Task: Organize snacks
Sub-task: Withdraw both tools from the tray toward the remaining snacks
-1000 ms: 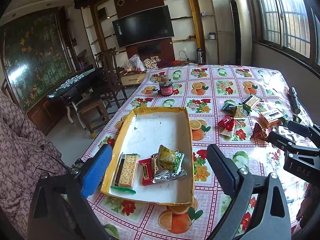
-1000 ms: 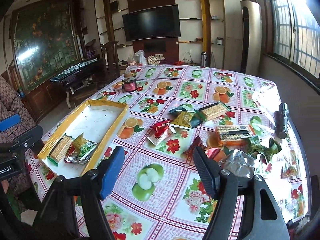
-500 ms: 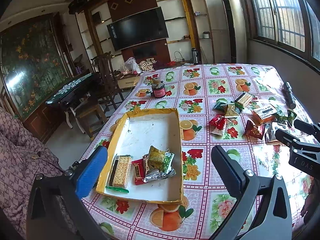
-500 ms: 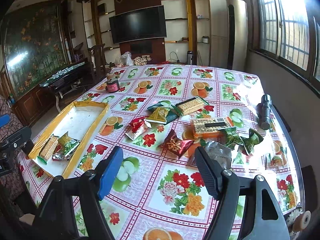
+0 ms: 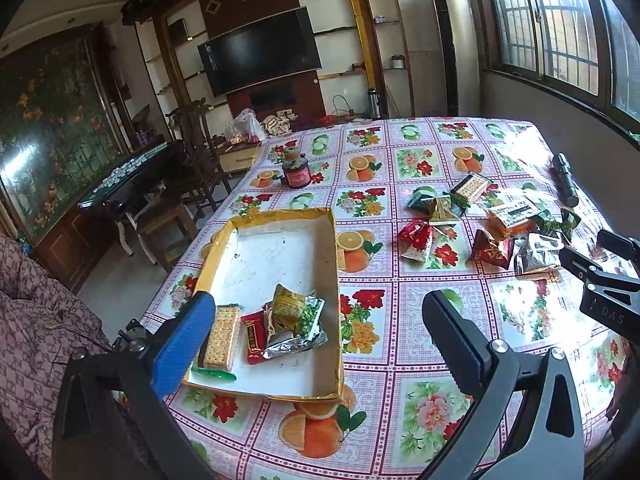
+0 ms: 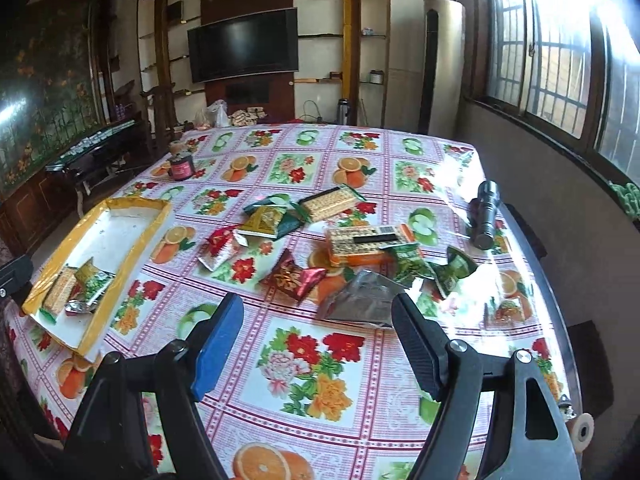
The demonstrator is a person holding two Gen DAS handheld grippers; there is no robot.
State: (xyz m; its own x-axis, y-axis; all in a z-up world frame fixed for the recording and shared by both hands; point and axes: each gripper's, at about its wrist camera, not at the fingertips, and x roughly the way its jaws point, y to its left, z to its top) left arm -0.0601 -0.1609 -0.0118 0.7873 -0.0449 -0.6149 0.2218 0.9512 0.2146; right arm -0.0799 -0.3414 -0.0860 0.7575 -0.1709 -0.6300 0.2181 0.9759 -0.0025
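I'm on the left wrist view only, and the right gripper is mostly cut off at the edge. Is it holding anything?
Observer: No. The right gripper is empty. Its jaws have just been opening, and nothing sits between the pads.
Operator: What's closest to its tips?
Observer: The silver packet. It lies flat on the table just beyond the tips, nearer the black finger than the blue one.

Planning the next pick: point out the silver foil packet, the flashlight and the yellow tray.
silver foil packet (image 6: pixel 362 300), right wrist view, middle of its face.
flashlight (image 6: pixel 486 216), right wrist view, mid barrel.
yellow tray (image 5: pixel 280 248), left wrist view, bare white floor.
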